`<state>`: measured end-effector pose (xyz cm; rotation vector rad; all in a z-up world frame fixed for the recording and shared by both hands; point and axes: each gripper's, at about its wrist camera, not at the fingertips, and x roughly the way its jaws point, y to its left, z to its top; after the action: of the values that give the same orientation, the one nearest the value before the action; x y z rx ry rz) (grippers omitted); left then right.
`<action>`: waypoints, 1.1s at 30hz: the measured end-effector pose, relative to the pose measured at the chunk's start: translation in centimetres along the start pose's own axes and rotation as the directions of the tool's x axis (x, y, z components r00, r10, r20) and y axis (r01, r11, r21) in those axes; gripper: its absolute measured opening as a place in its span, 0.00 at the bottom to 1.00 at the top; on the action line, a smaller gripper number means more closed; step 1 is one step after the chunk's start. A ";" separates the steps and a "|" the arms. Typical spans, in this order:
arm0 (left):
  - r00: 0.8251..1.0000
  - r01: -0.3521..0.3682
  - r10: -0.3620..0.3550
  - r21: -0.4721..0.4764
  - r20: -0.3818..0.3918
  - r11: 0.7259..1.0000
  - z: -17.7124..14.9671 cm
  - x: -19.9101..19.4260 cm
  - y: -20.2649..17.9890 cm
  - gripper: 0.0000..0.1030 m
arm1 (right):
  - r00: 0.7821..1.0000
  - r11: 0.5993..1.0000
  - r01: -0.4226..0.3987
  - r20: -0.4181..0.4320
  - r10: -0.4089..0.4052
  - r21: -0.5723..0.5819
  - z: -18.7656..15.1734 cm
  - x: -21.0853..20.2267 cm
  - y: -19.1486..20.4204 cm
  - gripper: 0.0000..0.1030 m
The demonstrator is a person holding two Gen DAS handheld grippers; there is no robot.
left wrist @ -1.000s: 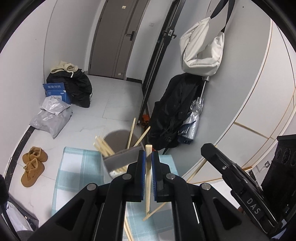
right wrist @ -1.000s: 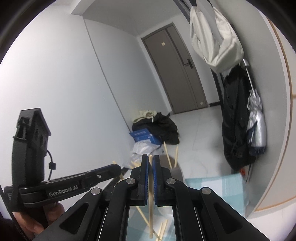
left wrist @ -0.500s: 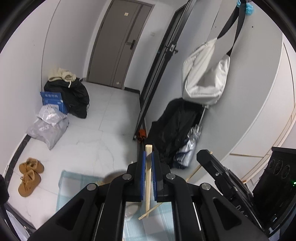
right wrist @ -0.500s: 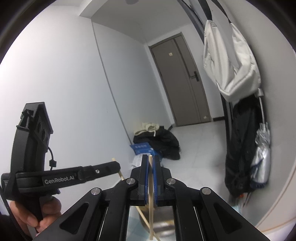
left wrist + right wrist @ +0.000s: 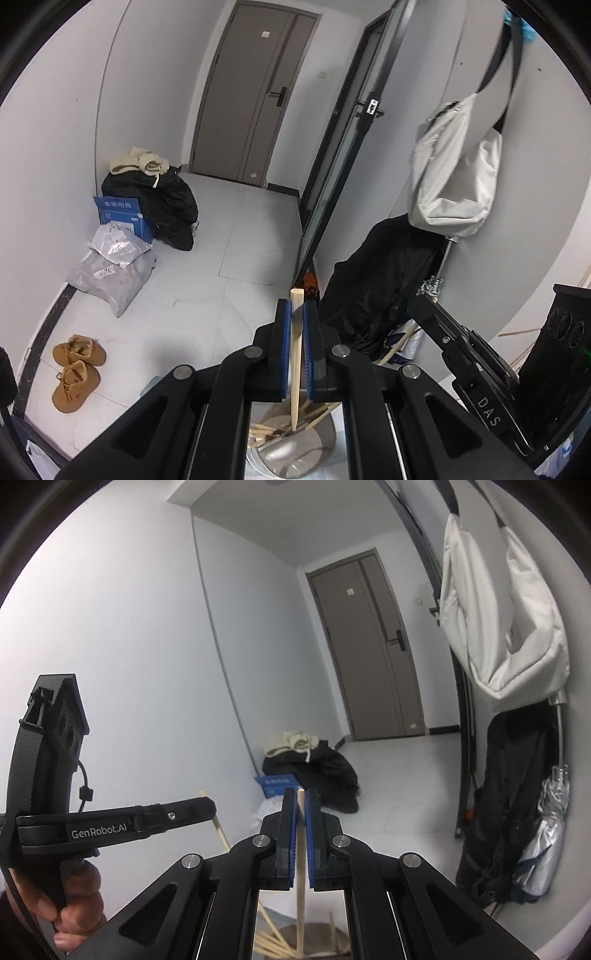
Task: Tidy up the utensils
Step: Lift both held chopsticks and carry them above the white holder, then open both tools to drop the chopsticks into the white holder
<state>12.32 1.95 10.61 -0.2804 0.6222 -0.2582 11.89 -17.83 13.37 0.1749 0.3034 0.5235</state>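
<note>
Two claws are seen, one chopstick clamped in each. The left claw [image 5: 294, 347] is closed tight on a wooden chopstick [image 5: 295, 354], held near upright, blunt end up, thin tip hanging just above the metal holder [image 5: 291, 454] that shows below betw. the claw arms. The right claw [image 5: 302, 834] is likewise shut on a second chopstick [image 5: 301, 867], upright, its lower end over the same holder's rim [image 5: 314, 928].

Step in hand, as judged: both sticks are to be dropped into the holder w/ the rest. To be done well:
- each tip should be centred over the opening, not the rim, before release
- sticks should be kept near vertical so they slide in rather than tip out
- tips should be lowered into the mouth first, then the claw parted; a drop from height could bounce
- one side at a time is safer, since the claws are close together and could be knocked

Count:
- claws: 2
- chopsticks held: 2
- chopsticks already in holder: several, approx. 5–6 visible; exact no. cannot be told, as they overlap and are partly hidden
- holders: 1
- worktop: barely in view, a strip of checked cloth [image 5: 255, 474] under the holder
</note>
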 end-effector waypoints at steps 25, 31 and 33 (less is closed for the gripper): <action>0.999 0.032 -0.033 0.086 0.004 0.996 -3.7 1.9 0.3 0.02 | 0.992 0.996 0.005 -0.124 -0.016 -0.087 -5.2 4.4 -0.9 0.04; 0.998 0.059 -0.058 0.086 -0.021 0.995 -4.8 2.0 0.4 0.02 | 0.985 0.997 -0.030 -0.169 0.017 -0.073 -6.4 4.6 -1.1 0.04; 0.998 0.055 -0.052 0.095 -0.029 0.994 -5.2 2.0 0.2 0.02 | 0.984 0.996 -0.045 -0.175 0.032 -0.072 -6.9 4.5 -1.2 0.04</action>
<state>10.79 0.52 5.44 -0.2017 0.6270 -0.3429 13.87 -15.92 5.55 0.0614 0.4506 0.5889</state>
